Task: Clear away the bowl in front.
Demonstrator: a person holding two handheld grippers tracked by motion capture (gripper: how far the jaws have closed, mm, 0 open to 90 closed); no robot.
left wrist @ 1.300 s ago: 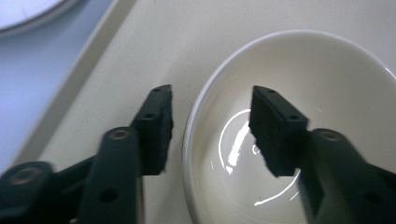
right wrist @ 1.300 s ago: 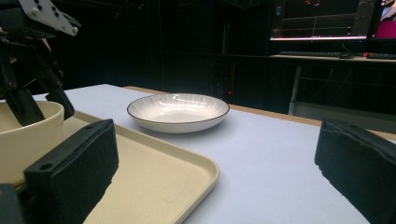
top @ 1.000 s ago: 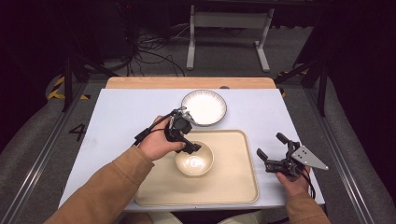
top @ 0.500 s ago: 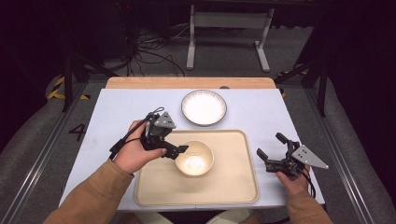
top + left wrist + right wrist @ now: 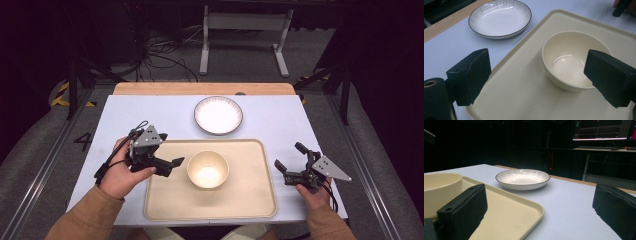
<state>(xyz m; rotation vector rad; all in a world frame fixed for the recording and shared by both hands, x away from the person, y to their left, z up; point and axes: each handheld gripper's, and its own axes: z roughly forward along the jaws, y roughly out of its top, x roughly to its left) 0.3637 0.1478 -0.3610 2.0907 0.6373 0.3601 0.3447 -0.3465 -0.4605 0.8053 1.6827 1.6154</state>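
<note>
Step in hand, prob: bowl (image 5: 208,169) already set down mid tray (image 5: 260,200); left gripper (image 5: 170,163) just beside its left rim, jaws wide, holding nothing, not touching. Right gripper (image 5: 288,162) sits off the tray's right edge, jaws wide too, empty. Next likely needs the plate (image 5: 218,115), which lies on the table (image 5: 100,125) just beyond the tray's far edge, apart from it. Reach must pass over or beside the bowl w/o clipping it; plate rim is low, so a shallow pinch at the edge.

Bright overhead light on the table (image 5: 100,125), dark surroundings, soft glare inside the bowl (image 5: 571,62), blurred near fingers (image 5: 470,75).
</note>
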